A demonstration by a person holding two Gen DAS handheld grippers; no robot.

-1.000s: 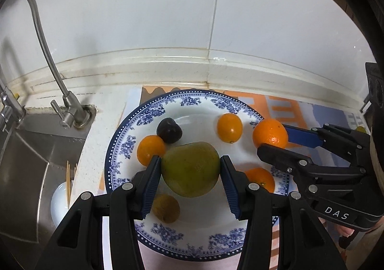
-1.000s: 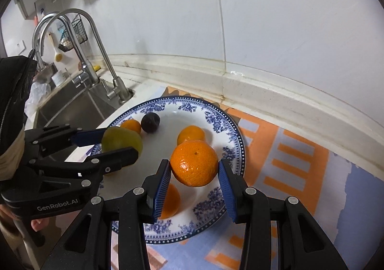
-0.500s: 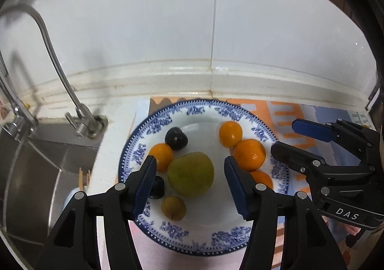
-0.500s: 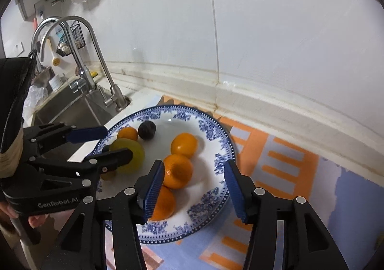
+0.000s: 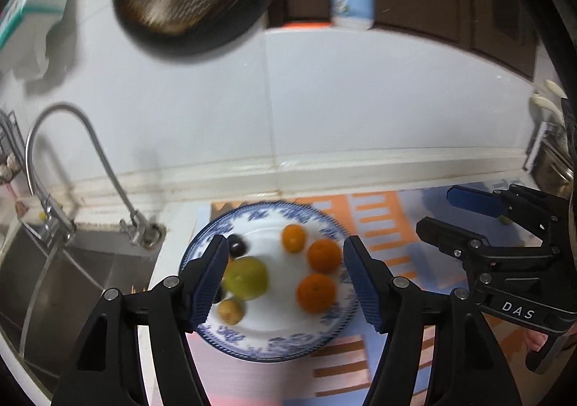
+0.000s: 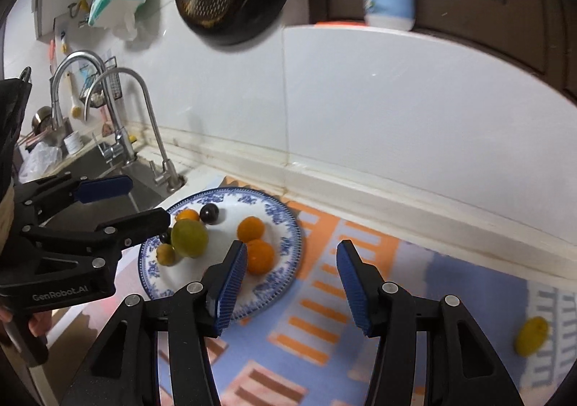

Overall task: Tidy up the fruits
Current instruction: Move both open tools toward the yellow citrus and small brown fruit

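A: Left gripper was opening above the round blue-patterned plate, nothing between its ribbed pads.
B: Right gripper stood apart, empty. Smooth green fruit and oranges sat on the plate; a lemon lay far right.

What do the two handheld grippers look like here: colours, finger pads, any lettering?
Both are matte black two-finger tools with silver pivot screws and ribbed blue pads on the fingertips. The left gripper shows white lettering "GenRobot.AI" on its body in the right wrist view; the right gripper shows "DAS" in the left wrist view. No cables show. Something dark with a pale edge near the left tool may be a sleeve.
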